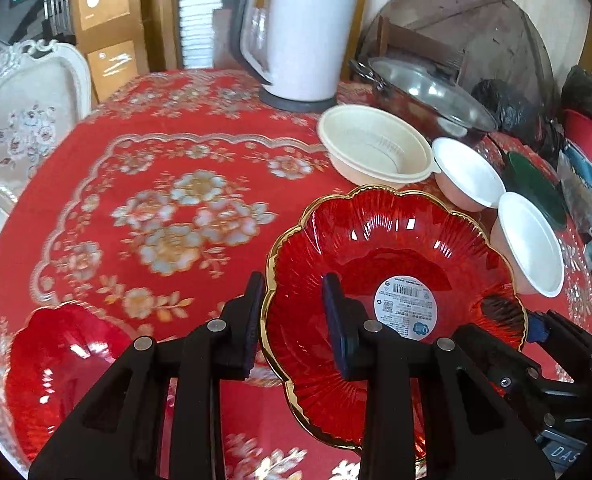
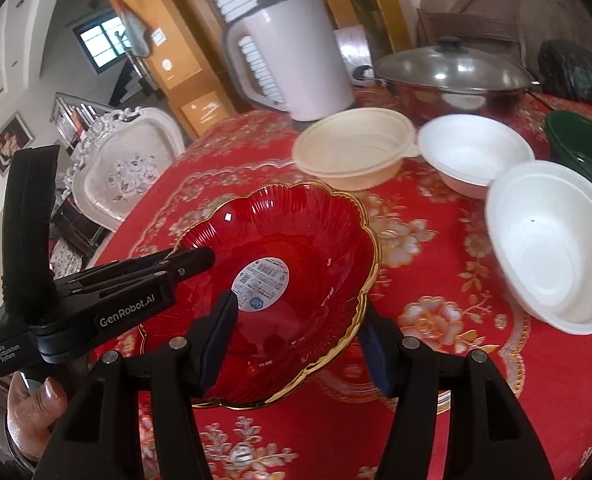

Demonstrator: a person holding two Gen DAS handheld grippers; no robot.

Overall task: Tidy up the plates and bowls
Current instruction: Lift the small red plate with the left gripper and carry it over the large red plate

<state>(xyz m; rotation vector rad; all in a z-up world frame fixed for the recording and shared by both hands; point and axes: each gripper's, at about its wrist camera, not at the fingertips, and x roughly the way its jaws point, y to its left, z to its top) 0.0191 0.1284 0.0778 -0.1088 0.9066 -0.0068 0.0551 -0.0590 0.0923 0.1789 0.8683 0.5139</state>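
A red glass plate with a scalloped gold rim and a white sticker (image 1: 391,280) (image 2: 280,264) is tilted above the red tablecloth. My left gripper (image 1: 294,320) is open, one finger on each side of its left rim. My right gripper (image 2: 299,336) is open and straddles its near right rim; it also shows in the left wrist view (image 1: 535,332). Whether the pads touch the rim I cannot tell. A second red glass plate (image 1: 64,364) lies at the near left. A cream bowl (image 1: 375,148) (image 2: 351,152) and two white bowls (image 1: 467,172) (image 1: 531,244) sit behind.
A white kettle (image 1: 299,32) (image 2: 292,64) and a lidded steel pot (image 1: 427,92) (image 2: 451,72) stand at the back. A dark green dish (image 2: 579,148) lies at the far right. A white chair (image 1: 28,120) stands past the table's left edge.
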